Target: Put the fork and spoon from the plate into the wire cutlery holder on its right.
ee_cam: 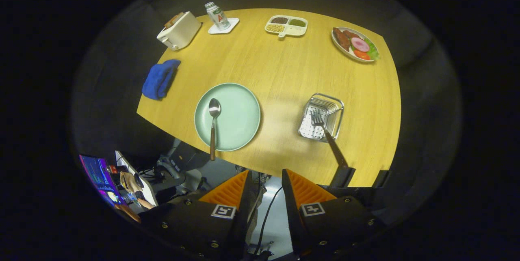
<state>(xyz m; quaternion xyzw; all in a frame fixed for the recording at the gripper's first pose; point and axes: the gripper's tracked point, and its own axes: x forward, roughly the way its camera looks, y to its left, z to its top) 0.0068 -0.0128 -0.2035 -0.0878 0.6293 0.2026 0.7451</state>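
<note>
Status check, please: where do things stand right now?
Hand-held gripper open, empty. Fork in wire holder. Spoon on plate. Nothing in the way.

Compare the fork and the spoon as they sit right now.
The spoon lies flat on the green plate, handle overhanging the rim; the fork rests tines-down in the wire cutlery holder, handle leaning out over its edge. The spoon still needs moving; the fork is placed. Both have metal heads and brown handles. The claw is open, holding neither.
</note>
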